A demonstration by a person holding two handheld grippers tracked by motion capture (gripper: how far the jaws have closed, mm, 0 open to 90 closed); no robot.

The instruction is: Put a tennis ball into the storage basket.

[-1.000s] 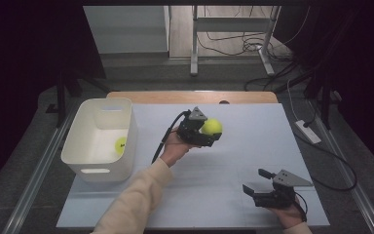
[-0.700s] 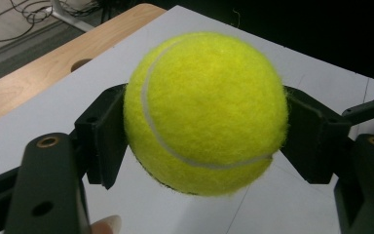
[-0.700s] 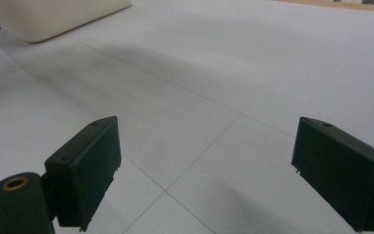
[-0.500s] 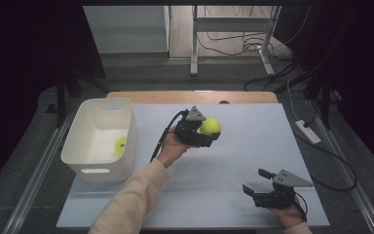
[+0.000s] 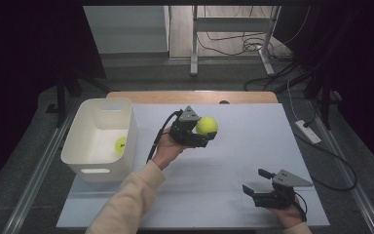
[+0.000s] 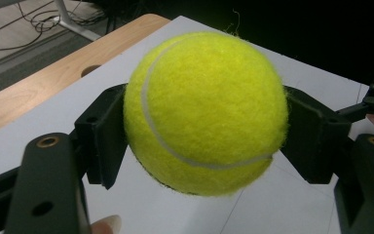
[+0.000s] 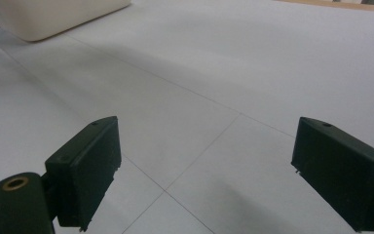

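A yellow tennis ball (image 5: pixel 206 125) is clamped in my left gripper (image 5: pixel 202 130), held above the middle of the white table. In the left gripper view the ball (image 6: pixel 205 113) sits squeezed between both black pads (image 6: pixel 101 132). A second yellow ball (image 5: pixel 120 145) lies inside the white bin (image 5: pixel 85 163) at the table's left. My right gripper (image 5: pixel 256 182) rests low near the front right edge, jaws spread wide with nothing between them (image 7: pixel 202 170).
The white table sheet (image 5: pixel 253 146) has a wooden strip (image 5: pixel 190 97) along its far edge. A cable and power strip (image 5: pixel 308 131) lie off the right side. A corner of the bin (image 7: pixel 53 17) appears in the right gripper view.
The left gripper with the ball has shifted very slightly; the right gripper has not moved.
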